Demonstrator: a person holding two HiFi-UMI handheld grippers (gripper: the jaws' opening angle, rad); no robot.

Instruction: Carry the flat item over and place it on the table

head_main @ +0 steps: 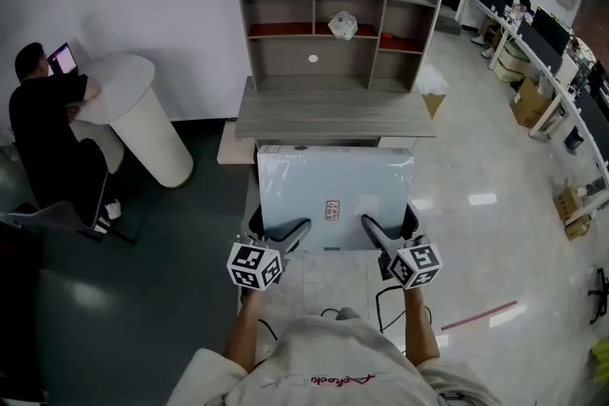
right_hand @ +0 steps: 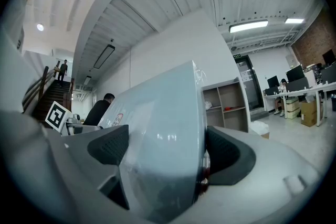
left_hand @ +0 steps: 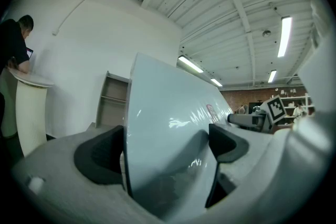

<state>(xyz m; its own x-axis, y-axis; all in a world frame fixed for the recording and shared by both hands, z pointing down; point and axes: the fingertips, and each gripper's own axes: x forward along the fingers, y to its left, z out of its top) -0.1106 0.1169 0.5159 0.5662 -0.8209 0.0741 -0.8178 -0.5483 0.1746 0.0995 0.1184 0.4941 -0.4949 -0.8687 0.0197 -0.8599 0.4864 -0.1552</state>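
Both left claw [head_main: 288, 233] and right claw [head_main: 374, 228] clamp flat item [head_main: 333, 187] by near edge; mid-carry, apparently; next move, likely: lower onto counter [head_main: 333, 116].

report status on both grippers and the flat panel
Both shut on near edge of flat panel: left gripper, right gripper. Panel held in front of grey desk, not yet on it. Desktop looks bare, nothing in the way.

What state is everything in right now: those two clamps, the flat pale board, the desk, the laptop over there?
Left gripper, shut on the board's near edge.
Right gripper, shut on the same edge.
Flat board, film-wrapped, held up, not on the desk.
Desk, not yet bearing the board.
Laptop, open, screen lit.
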